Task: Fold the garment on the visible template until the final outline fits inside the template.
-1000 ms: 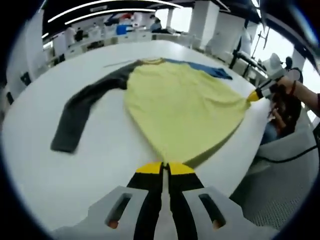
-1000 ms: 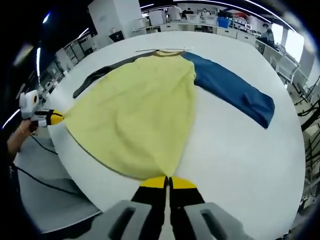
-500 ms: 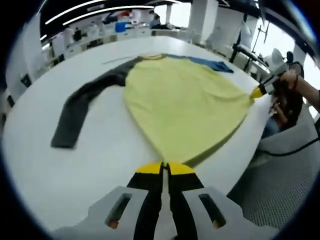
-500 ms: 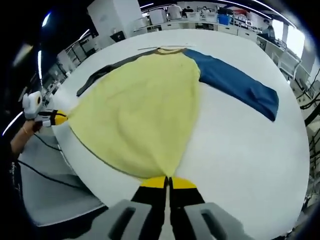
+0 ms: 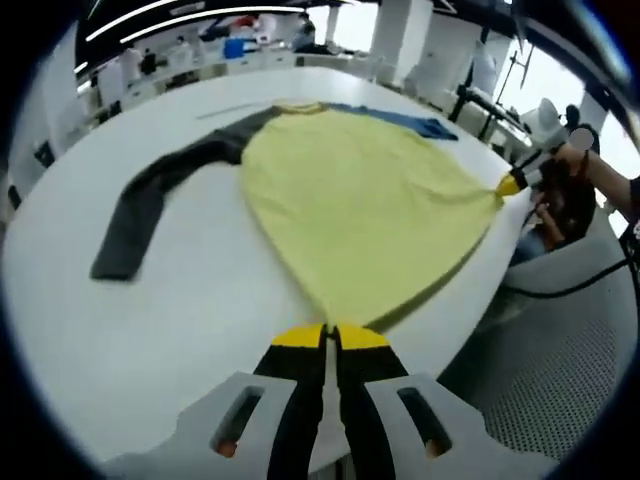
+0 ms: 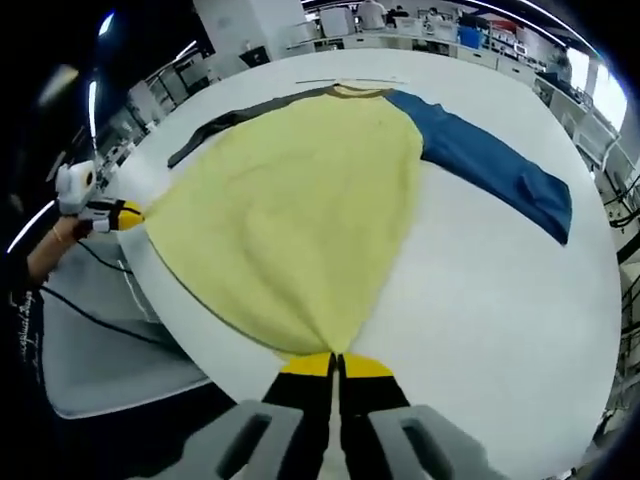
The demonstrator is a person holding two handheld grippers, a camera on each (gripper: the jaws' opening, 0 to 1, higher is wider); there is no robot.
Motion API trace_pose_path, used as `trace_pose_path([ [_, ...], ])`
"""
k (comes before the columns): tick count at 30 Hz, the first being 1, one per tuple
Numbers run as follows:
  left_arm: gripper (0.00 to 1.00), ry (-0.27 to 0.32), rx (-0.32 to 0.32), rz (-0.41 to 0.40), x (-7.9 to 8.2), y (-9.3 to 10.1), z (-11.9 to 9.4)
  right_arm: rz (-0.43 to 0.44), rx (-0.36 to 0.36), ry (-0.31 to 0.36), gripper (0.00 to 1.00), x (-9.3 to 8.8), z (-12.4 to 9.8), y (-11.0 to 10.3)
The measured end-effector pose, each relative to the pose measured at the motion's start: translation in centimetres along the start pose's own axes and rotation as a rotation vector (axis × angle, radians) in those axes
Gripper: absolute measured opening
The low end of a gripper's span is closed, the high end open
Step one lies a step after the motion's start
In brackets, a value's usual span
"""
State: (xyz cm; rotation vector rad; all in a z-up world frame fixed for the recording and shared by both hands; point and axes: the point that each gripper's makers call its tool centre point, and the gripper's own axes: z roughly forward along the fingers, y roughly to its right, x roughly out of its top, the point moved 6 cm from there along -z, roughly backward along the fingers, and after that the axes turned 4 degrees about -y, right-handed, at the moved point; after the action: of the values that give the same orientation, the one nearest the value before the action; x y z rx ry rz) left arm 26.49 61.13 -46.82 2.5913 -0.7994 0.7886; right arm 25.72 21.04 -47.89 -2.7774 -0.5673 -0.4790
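My left hand-held gripper (image 5: 331, 335) is clamped on one bottom corner of the yellow shirt (image 5: 365, 200), and my right hand-held gripper (image 6: 337, 362) is clamped on the other, with the hem stretched between them at the near edge of the white tabletop (image 5: 180, 310). From both grips the shirt's long axis runs straight away to the collar (image 6: 360, 91). The dark grey sleeve (image 5: 150, 200) lies out on my left gripper's side, the blue sleeve (image 6: 500, 165) on my right's. I judge the fold must carry the hem toward the collar.
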Motion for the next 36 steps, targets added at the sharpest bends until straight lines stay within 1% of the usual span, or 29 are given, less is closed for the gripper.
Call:
trace_pose_path([
  [4,0.00,-0.007,-0.004,-0.010,-0.1,-0.1,0.0,0.013,0.000,-0.004,0.00,0.0,0.4,0.2],
  [8,0.00,-0.018,-0.001,-0.009,-0.2,-0.2,0.1,0.027,0.010,-0.017,0.00,-0.3,0.1,-0.5],
  [11,0.01,-0.017,-0.005,-0.008,-0.2,-0.3,0.1,0.050,0.012,-0.013,0.00,-0.5,0.0,-0.3],
  [14,0.01,-0.021,-0.006,-0.011,-0.3,-0.4,0.2,0.064,0.008,-0.022,0.04,-0.7,-0.2,-0.2],
  [16,0.01,-0.020,-0.008,-0.019,-0.5,-0.4,0.2,0.076,0.006,-0.018,0.04,-0.9,-0.4,-0.3],
  [18,0.01,-0.016,-0.011,-0.030,-0.5,-0.4,0.3,0.125,0.001,-0.010,0.04,-0.9,-0.1,-0.2],
  [22,0.01,-0.018,-0.008,-0.041,-0.6,-0.4,0.4,0.150,0.019,-0.011,0.04,-1.3,0.3,-0.6],
  [24,0.01,-0.017,-0.007,-0.044,-0.6,-0.3,0.3,0.143,0.015,-0.021,0.03,-1.6,0.4,-1.3],
  [26,0.01,-0.018,-0.006,-0.049,-0.7,-0.5,0.3,0.117,0.017,-0.027,0.00,-1.8,0.7,-1.1],
  [28,0.01,-0.019,-0.006,-0.056,-0.8,-0.5,0.3,0.107,0.012,-0.030,0.00,-1.8,0.5,-1.3],
  [30,0.01,-0.018,-0.007,-0.059,-0.9,-0.7,0.3,0.080,0.011,-0.033,0.00,-1.7,0.5,-0.7],
  [31,0.01,-0.019,-0.008,-0.057,-0.9,-0.7,0.4,0.052,0.013,-0.044,0.00,-1.8,0.2,-0.9],
  [34,0.01,-0.026,-0.008,-0.047,-0.9,-0.7,0.4,-0.003,0.032,-0.045,0.00,-1.7,0.2,-0.7],
  [36,0.01,-0.027,-0.009,-0.044,-0.9,-0.7,0.4,-0.018,0.034,-0.048,0.00,-1.7,0.1,-0.8],
])
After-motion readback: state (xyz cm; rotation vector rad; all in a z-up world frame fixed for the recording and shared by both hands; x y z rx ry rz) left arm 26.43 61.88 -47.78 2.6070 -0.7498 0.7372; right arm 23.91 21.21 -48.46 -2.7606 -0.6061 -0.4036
